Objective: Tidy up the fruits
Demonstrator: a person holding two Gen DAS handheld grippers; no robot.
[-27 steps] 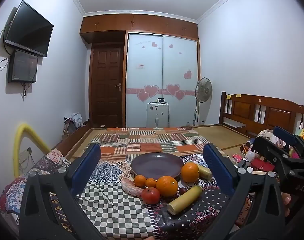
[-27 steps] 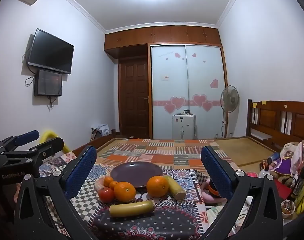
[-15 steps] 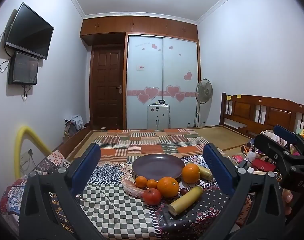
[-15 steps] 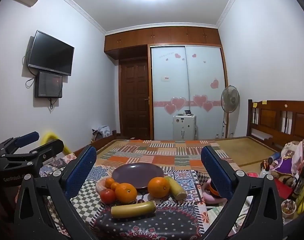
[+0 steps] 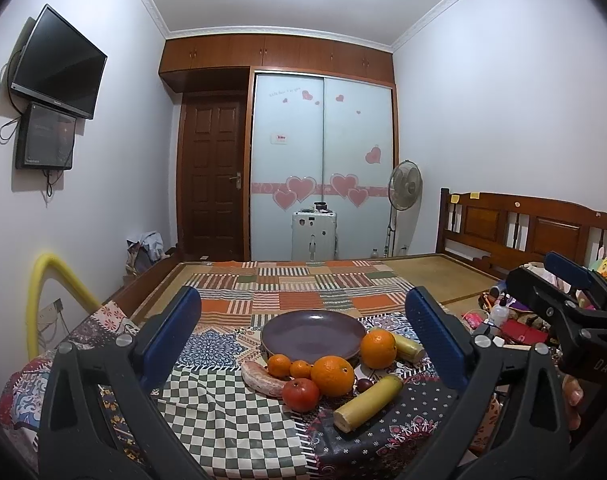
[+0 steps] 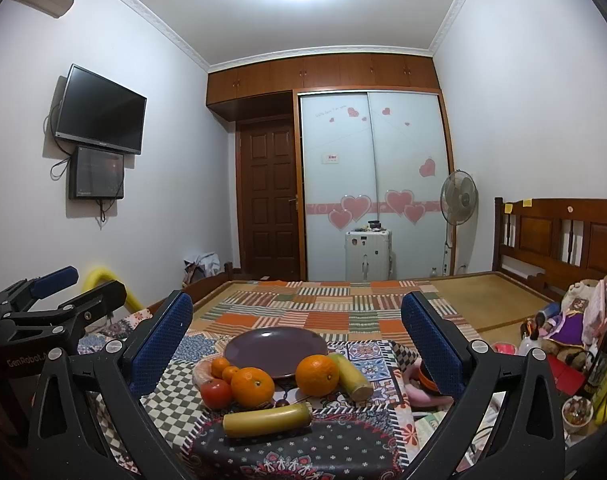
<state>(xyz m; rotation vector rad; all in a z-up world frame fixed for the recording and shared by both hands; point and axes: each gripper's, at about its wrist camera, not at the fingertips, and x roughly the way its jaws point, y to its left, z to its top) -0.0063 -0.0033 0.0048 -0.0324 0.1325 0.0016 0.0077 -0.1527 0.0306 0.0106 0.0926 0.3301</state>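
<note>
An empty purple plate [image 5: 313, 336] [image 6: 275, 347] sits on the patchwork cloth. In front of it lie two large oranges [image 5: 332, 375] [image 5: 378, 348], two small tangerines [image 5: 279, 365], a red tomato [image 5: 300, 395], a pinkish sweet potato [image 5: 259, 378] and two yellow banana pieces [image 5: 367, 402] [image 5: 408, 347]. My left gripper [image 5: 303, 344] is open and empty, short of the fruit. My right gripper [image 6: 297, 344] is open and empty, also short of it. The near orange [image 6: 252, 386], far orange [image 6: 317, 374] and front banana piece [image 6: 267, 420] show in the right wrist view.
The cloth-covered table [image 5: 223, 420] stands against a bed with a wooden headboard [image 5: 523, 228]. Toys and clutter [image 6: 571, 320] lie to the right. A yellow hose [image 5: 47, 300] curves at the left. Each view shows the other gripper at its edge [image 5: 575, 312] [image 6: 43, 312].
Both cameras have tilted up slightly, so the fruit sits a little lower in view. Nothing on the table has moved.
</note>
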